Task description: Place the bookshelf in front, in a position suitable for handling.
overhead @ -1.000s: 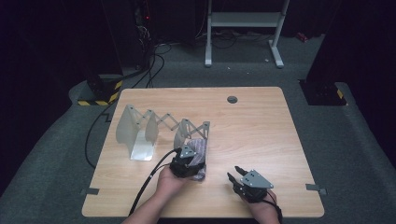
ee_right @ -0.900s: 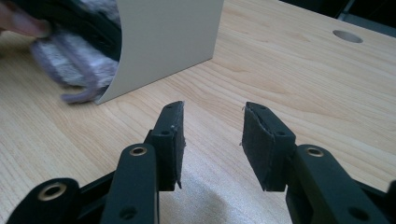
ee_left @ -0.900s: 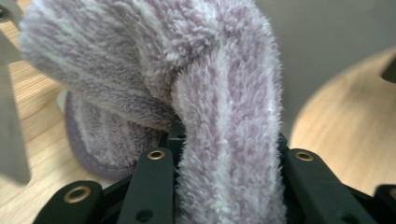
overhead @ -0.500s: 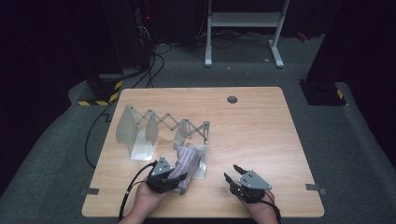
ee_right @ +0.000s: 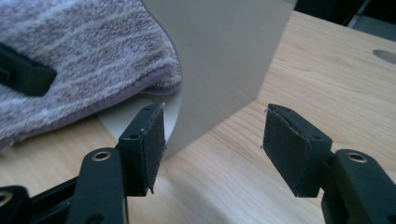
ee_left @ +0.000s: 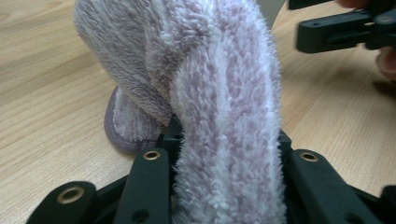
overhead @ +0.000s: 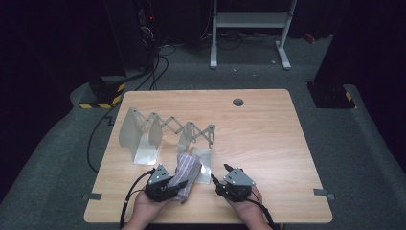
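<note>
A fluffy lilac-and-white towel (overhead: 186, 170) (ee_left: 219, 93) lies near the table's front edge, one end on the wood. My left gripper (overhead: 181, 186) (ee_left: 226, 156) is shut on its near end, the pile bulging between the jaws. My right gripper (overhead: 219, 175) (ee_right: 217, 140) is just right of the towel; its jaws have just been opening and stand open. The lower corner of a grey translucent divider plate (overhead: 203, 160) (ee_right: 224, 60) sits between them, untouched by the pads. That plate is the end of a folding accordion rack (overhead: 167, 127).
The wooden table (overhead: 268, 139) has a round cable hole (overhead: 238, 101) at the back. Black cables (overhead: 103, 124) trail off its left side. A white stand (overhead: 249, 21) is on the floor beyond. The front edge is close under both hands.
My left gripper has pulled the towel away from the rack, toward the front left. My right gripper has shifted left toward the end plate and its jaws have spread.
</note>
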{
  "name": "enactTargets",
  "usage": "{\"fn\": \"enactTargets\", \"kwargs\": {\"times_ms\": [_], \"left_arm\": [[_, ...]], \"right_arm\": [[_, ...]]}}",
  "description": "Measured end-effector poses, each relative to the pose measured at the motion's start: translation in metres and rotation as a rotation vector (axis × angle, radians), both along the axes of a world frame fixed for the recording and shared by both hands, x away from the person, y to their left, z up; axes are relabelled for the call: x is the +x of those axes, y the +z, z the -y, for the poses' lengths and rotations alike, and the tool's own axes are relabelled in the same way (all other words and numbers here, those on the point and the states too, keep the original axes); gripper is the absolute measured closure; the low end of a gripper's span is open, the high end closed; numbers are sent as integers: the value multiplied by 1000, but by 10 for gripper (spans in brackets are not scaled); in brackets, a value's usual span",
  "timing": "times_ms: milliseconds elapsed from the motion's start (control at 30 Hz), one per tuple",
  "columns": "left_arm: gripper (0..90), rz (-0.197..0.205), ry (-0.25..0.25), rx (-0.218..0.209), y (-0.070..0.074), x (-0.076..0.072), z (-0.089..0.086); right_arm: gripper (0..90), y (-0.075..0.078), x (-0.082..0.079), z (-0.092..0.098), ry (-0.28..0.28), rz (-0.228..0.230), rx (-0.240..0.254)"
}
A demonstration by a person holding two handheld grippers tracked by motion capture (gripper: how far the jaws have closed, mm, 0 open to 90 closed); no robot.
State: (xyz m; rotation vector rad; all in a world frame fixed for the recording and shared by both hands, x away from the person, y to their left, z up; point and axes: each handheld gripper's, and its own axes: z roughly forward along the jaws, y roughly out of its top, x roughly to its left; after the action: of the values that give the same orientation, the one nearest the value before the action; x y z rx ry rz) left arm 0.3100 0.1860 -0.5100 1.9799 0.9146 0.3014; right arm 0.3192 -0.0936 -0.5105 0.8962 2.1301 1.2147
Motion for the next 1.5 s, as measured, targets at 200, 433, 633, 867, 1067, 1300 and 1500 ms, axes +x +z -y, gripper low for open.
{"fn": "enactTargets", "kwargs": {"times_ms": [200, 433, 633, 867, 1067, 1300, 1500], "left_arm": [[633, 1, 1, -11, 0, 0, -1], [630, -1, -5, -17, 1, 0, -1], [629, -6, -9, -26, 1, 0, 0], [625, -18, -22, -42, -1, 1, 6], [623, -45, -42, -103, 2, 5, 20], [609, -66, -67, -78, -4, 14, 56], [467, -95, -114, -54, -11, 19, 68]], "right_arm": [[441, -4, 12, -12, -26, 5, -5], [470, -2, 26, -7, -59, 16, 5], [484, -4, 44, 5, -135, 16, 16], [495, 1, 49, 20, -180, 9, 32], [511, 13, 12, 34, -135, 58, 34], [548, 12, -21, 45, -108, 57, 39], [564, 3, -21, 33, -50, 9, 12]]}}
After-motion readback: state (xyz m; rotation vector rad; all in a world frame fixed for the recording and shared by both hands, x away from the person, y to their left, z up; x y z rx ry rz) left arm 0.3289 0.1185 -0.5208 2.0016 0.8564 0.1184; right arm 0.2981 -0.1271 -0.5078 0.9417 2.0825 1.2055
